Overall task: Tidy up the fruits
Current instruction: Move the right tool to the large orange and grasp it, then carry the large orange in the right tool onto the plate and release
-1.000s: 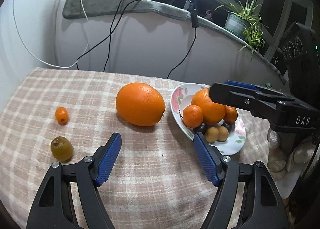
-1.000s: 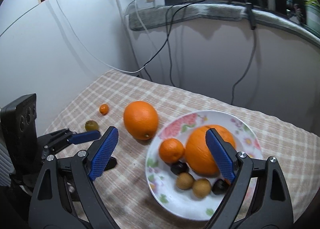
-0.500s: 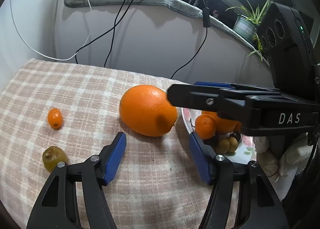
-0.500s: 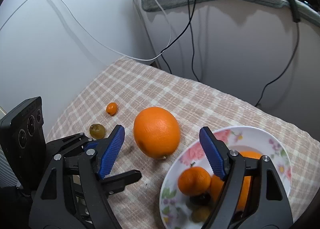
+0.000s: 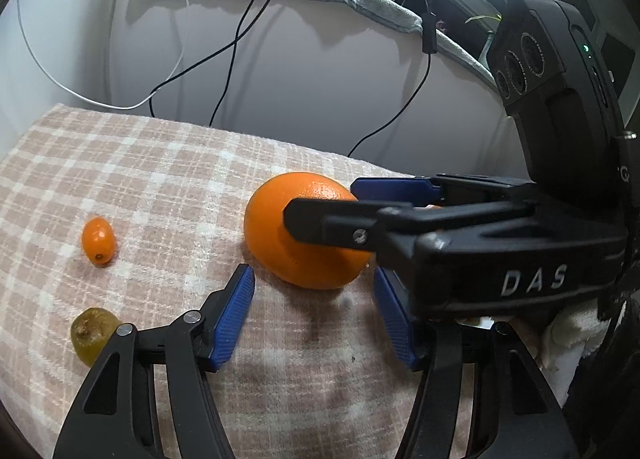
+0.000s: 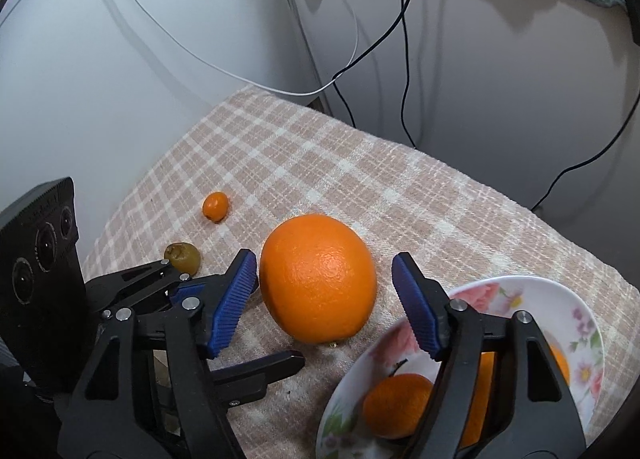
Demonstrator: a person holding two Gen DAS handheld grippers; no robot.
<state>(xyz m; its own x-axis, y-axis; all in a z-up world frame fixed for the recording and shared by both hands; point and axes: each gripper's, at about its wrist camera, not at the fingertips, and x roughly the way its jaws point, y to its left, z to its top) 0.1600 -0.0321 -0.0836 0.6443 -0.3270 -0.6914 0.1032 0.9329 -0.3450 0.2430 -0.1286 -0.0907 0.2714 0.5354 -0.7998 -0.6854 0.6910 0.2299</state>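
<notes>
The right tool [image 5: 352, 203] hides the plate in the left view — the right view's edge crops that plate [image 6: 516, 287].

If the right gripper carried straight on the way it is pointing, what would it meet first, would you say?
Most likely the large orange: it lies directly ahead of the right gripper, between its open fingers, which have just been closing and do not yet touch it. Depth is hard to judge, but nothing else seems to stand in between.

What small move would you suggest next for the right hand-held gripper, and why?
Probably close the right hand-held gripper on the large orange. Its jaws, which have just been closing, flank the fruit, with a gap showing on the plate side. The orange lies on the checked cloth beside the plate.
</notes>
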